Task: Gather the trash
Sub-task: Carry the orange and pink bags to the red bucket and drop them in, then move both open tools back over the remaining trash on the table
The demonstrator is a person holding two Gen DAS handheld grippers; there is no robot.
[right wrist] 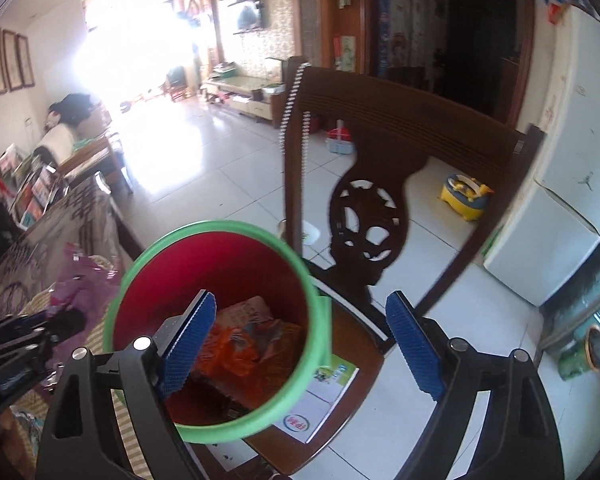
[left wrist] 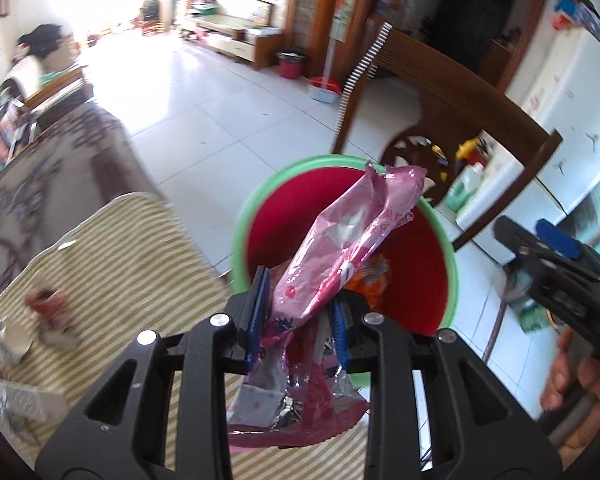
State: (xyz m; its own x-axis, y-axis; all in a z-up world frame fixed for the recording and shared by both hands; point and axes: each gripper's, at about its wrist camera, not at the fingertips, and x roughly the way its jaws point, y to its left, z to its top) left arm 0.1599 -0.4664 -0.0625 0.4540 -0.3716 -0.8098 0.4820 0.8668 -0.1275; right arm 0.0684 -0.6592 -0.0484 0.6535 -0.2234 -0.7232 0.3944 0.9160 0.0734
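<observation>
The left gripper (left wrist: pixel 298 316) is pinching a pink wrapper (left wrist: pixel 340 248) between its two blue pads. The wrapper is sticking out past the jaws, and its far end is hanging over the mouth of the red bin (left wrist: pixel 416 280) with the green rim. More crinkly wrapper is bunching up behind the jaws, close to the camera. The right gripper (right wrist: pixel 300 344) is holding nothing, and its jaws are spread wide apart. The bin is sitting just ahead of its left pad.

What could go wrong? The wrapper is long and floppy. I think that if the jaws let go too soon, the part behind them could be pulling the whole thing back onto the striped cloth (left wrist: pixel 120 248) instead of into the bin. The bin also seems to be standing on a chair seat (right wrist: pixel 356 344), so a bump from either gripper could be tipping it off.

The left view is showing more trash waiting on the striped cloth to the left of the jaws: blurry small bits (left wrist: pixel 52 316) that I cannot name. The right view is not showing those. The right view is looking down into the bin and showing orange wrappers (right wrist: pixel 236 344) already lying at the bottom, plus a paper sheet (right wrist: pixel 320 400) under the bin on the seat. The left view is hiding most of that behind the pink wrapper.
</observation>
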